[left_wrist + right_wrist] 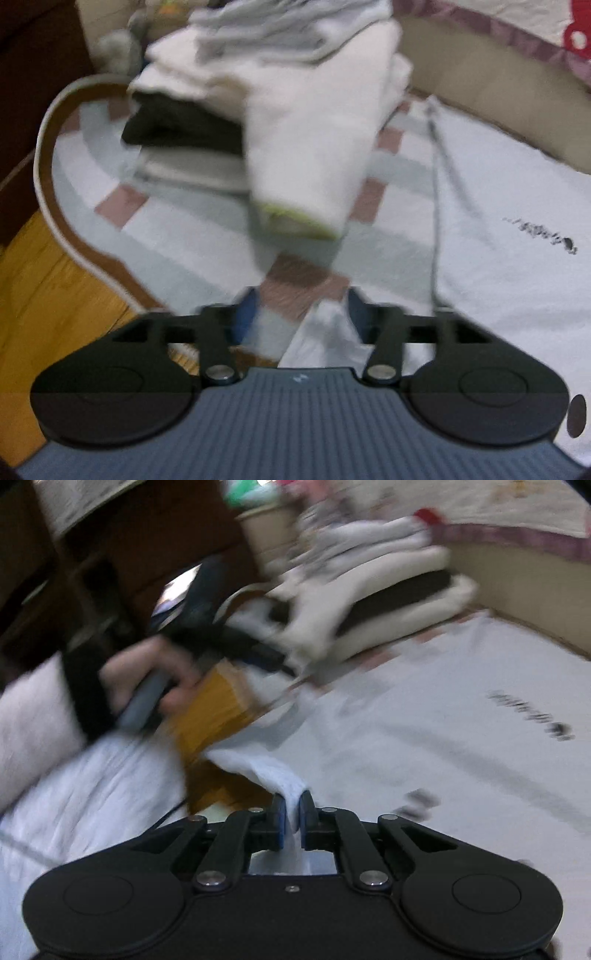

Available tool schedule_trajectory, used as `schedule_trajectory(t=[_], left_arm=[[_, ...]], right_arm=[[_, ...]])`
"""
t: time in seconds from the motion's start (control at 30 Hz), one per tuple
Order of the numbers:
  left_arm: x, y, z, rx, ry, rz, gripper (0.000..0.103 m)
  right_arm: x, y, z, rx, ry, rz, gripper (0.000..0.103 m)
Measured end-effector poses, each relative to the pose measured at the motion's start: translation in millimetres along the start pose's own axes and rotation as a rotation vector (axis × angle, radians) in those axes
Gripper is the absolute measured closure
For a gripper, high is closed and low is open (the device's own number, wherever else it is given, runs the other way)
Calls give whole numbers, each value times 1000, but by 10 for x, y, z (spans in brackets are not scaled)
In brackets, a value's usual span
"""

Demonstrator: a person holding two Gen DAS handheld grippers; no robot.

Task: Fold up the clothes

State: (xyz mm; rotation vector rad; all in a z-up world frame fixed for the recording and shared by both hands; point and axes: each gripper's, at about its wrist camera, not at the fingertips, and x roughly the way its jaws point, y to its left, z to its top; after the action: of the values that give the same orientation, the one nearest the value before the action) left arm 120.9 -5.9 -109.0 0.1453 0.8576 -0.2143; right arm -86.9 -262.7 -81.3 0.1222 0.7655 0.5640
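Pinching a bunched corner of the white T-shirt (424,709), your right gripper (293,812) has its blue pads nearly together with only the fabric between them, and from that corner the shirt runs forward and to the right, laid out over the bed with its dark printed lettering (532,716) well ahead of the fingers. Your left gripper (297,314) stands wide, with a fold of the same white cloth lying loose between its pads, against the right one, but not clamped as far as the blur lets you judge. From that side the shirt's edge runs straight away from you, its body lying to the right. Beyond both, the stack of folded clothes (266,96) sits on the checked bedspread (122,199), ahead and left of the shirt. I judge the coming fold turns on this: the right gripper holds the near edge, so the cloth must travel away from you, toward the lettering.
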Motion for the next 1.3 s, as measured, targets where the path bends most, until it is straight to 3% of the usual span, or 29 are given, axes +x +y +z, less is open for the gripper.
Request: schedule_trajectory(t=[0.13, 0.3, 0.47, 0.6, 0.67, 0.8, 0.87, 0.93, 1.03, 1.07, 1.13, 1.3], left_arm=[[-120, -295, 19, 112, -84, -81, 43], [-143, -538, -23, 187, -81, -281, 42], [-199, -892, -162, 352, -85, -374, 31], [-215, -1202, -335, 491, -32, -446, 24], [-200, -1340, -451, 572, -2, -446, 22], [-119, -1578, -672, 754, 2, -309, 22], [-91, -1609, -696, 795, -10, -269, 22], [-79, -1613, -684, 792, -2, -276, 20], [-63, -1583, -649, 772, 16, -296, 13], [-47, -1585, -652, 771, 21, -295, 12], [-9, -1589, -662, 773, 32, -295, 11], [82, -1639, -683, 784, 39, -291, 1]], right_arm=[[-26, -462, 96, 77, -14, -125, 95], [-3, -947, 48, 197, -3, -246, 95], [-34, -1173, -113, 284, 7, -285, 95], [-60, -1353, -242, 353, 15, -316, 95], [-84, -1422, -303, 382, 18, -333, 95], [-181, -1539, -426, 451, 22, -337, 95], [-210, -1550, -462, 455, 29, -353, 95], [-252, -1569, -503, 473, 50, -372, 88], [-424, -1643, -618, 580, 21, -324, 84], [-489, -1672, -661, 619, 7, -303, 79], [-588, -1686, -746, 652, -10, -274, 57], [-551, -1609, -891, 649, 45, -264, 52]])
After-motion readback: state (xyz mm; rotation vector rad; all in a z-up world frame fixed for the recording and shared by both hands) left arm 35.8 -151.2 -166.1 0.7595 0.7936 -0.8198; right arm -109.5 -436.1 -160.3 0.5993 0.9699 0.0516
